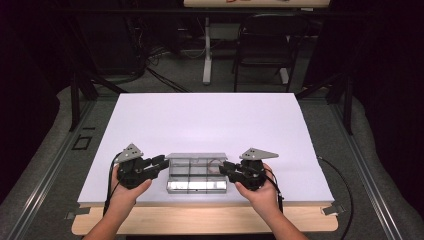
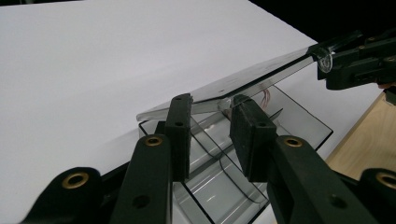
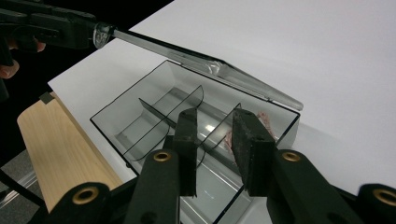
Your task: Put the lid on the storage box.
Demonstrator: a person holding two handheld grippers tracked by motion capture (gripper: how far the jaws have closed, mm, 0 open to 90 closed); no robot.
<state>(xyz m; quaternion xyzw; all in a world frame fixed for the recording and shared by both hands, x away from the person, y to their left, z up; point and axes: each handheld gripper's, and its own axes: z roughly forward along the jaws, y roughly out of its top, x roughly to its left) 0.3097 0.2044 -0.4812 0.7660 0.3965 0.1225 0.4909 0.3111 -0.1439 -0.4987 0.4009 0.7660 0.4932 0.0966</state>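
Near the table's (image 1: 210,120) front edge sits a clear box (image 1: 196,176), lid (image 2: 243,81) raised. From the right gripper view, dividers and something pinkish (image 3: 264,119) inside show. Left gripper (image 1: 161,163) and right gripper (image 1: 224,167) are apart, gripping nothing.

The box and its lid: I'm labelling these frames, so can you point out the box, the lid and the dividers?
box (image 3: 109,125), right gripper view, near wall's rim
lid (image 2: 261,74), left gripper view, middle of the raised panel
dividers (image 3: 161,114), right gripper view, left divider's face
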